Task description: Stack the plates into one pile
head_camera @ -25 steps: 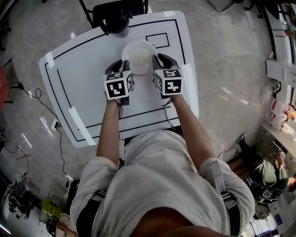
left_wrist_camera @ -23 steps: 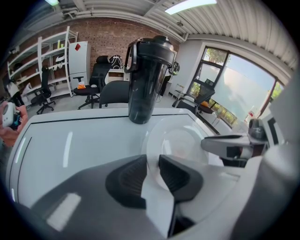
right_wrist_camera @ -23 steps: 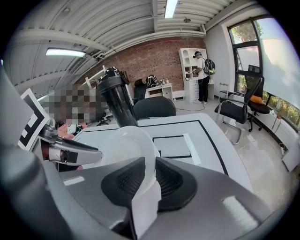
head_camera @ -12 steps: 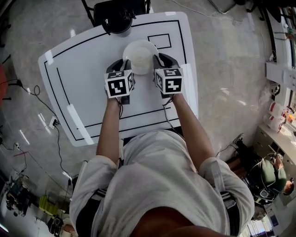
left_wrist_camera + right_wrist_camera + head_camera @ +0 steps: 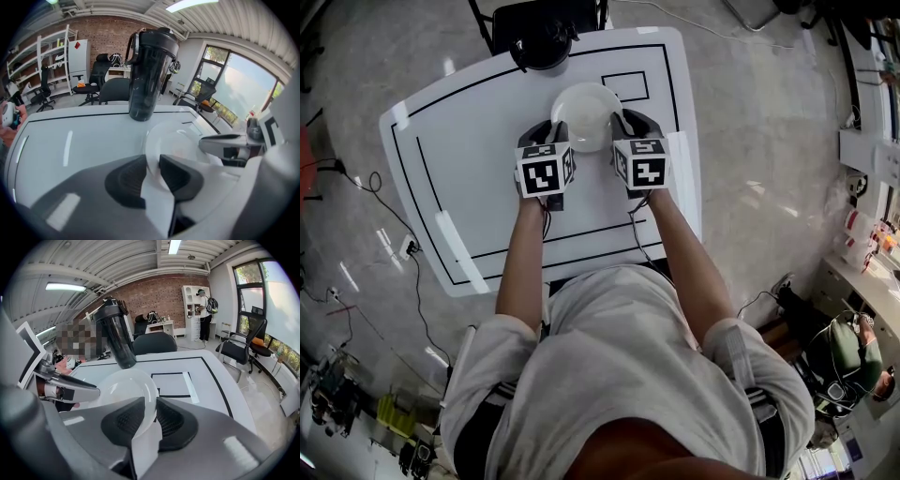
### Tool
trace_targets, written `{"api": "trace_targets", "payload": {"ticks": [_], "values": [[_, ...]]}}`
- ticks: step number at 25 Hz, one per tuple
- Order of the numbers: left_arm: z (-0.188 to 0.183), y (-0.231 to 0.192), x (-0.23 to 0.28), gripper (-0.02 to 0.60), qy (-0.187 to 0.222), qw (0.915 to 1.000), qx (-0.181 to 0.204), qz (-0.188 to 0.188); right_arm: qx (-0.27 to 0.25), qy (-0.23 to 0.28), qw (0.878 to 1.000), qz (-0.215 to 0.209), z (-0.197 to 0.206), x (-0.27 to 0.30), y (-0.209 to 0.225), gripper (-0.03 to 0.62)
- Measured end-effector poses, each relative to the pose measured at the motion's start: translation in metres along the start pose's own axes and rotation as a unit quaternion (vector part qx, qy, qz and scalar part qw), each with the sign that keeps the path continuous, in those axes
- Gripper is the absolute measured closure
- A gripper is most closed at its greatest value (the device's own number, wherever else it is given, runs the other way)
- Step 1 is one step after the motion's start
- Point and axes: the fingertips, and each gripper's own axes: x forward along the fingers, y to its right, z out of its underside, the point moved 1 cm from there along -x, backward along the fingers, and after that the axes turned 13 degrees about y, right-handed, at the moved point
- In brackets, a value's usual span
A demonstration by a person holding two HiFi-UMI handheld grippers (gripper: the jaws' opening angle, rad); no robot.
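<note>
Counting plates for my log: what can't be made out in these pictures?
Whether the plate is one or a pile: too small in head view; fingers cover its rim in right gripper view.
Table's near edge, part: head view, behind the person.
Bottle's contents: dark wall, every view.

Nothing readable here: no words, numbers or brands. The left gripper (image 5: 551, 131) and right gripper (image 5: 624, 125) carry only square black-and-white code markers.
</note>
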Motion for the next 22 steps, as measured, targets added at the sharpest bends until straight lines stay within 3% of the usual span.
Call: {"api": "trace_targets", "payload": {"ticks": [14,22], "values": [[0.0022,0.0,0.0026,0.489,0.005,0.9992,0.03,-0.025,-0.01,0.003,1.0,0.005,0.0023,0.0029,0.0002,0.519],[-0.0029,-0.0029,-0.001,0.485,0.029,0.9968,0.039,-0.063,-0.026,0.006,1.0,0.001,0.0004,0.0043,0.0004,0.501]]}}
